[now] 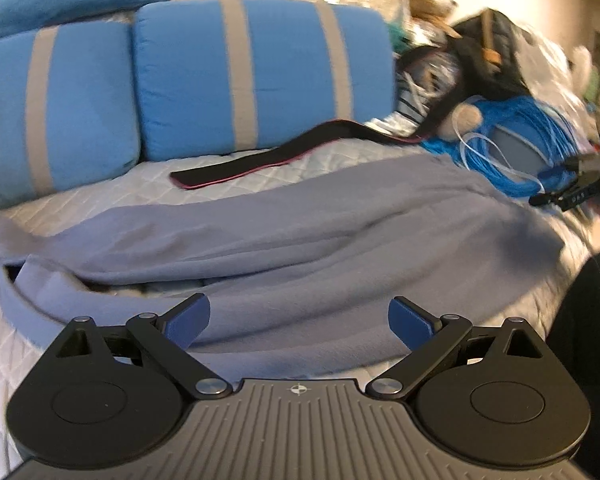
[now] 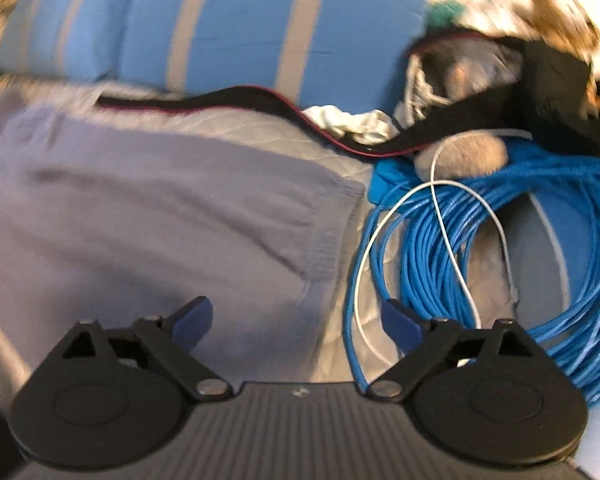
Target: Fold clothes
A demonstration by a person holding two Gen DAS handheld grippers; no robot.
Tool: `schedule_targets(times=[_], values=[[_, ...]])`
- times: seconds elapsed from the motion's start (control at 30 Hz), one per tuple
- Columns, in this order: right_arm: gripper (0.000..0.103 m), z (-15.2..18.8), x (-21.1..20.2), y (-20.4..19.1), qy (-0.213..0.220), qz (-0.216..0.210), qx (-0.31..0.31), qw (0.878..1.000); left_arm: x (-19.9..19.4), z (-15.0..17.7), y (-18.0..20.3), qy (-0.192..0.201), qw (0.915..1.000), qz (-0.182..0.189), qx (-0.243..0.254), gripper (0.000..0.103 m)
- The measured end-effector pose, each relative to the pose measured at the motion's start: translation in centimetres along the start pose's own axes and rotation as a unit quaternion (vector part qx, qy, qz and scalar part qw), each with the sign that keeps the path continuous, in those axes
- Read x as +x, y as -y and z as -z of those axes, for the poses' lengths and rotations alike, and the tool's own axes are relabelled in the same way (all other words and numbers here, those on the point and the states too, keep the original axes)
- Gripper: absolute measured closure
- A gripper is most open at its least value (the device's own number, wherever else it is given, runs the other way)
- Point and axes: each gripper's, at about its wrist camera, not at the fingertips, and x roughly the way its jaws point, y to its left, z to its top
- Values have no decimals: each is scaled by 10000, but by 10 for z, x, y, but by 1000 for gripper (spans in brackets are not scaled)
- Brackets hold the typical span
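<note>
A lavender-grey garment (image 1: 300,232) lies spread across the quilted bed (image 1: 100,196), its waistband opening at the left. My left gripper (image 1: 299,322) hovers open just over the garment's near edge, nothing between its blue pads. In the right wrist view the same garment (image 2: 148,216) fills the left half, its ribbed hem (image 2: 324,236) ending near the middle. My right gripper (image 2: 298,322) is open above that hem corner, its left pad over cloth and its right pad over the quilt beside the cable. The right gripper's body (image 1: 572,192) shows at the far right of the left wrist view.
Blue pillows with grey stripes (image 1: 260,76) line the back. A black strap with red edging (image 1: 276,156) lies behind the garment. A coil of blue cable (image 2: 492,248) with a white cord sits right, beside plush toys (image 2: 464,156) and a black bag (image 1: 488,56).
</note>
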Motion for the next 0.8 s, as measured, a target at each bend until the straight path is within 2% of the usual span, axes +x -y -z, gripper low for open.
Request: schedule_targets(times=[0.17, 0.27, 0.33, 0.4, 0.5, 0.67, 0.77, 0.8], values=[[6, 38, -34, -28, 296, 265, -1260, 9912, 1, 6, 17, -33, 9987, 132, 482, 5], [6, 66, -47, -49, 334, 550, -2246, 9723, 1, 7, 25, 15, 9974, 154, 698, 5], [6, 87, -47, -65, 247, 869, -2952, 9512, 3, 9, 32, 4, 9961, 84, 876, 5], [7, 109, -39, -84, 203, 1257, -3721, 9194, 5, 11, 39, -40, 9941, -13, 1081, 5], [8, 133, -27, -106, 347, 1653, -4458, 8791, 8, 17, 50, -112, 9886, -169, 1489, 5], [10, 146, -7, -123, 661, 2351, -4803, 8424, 9, 29, 63, -156, 9799, -249, 1973, 5], [10, 155, 2, -128, 826, 2548, -5211, 8104, 11, 35, 69, -211, 9762, -254, 2145, 5], [10, 157, 3, -129, 853, 2571, -5256, 8064, 12, 37, 71, -226, 9750, -252, 2198, 5]])
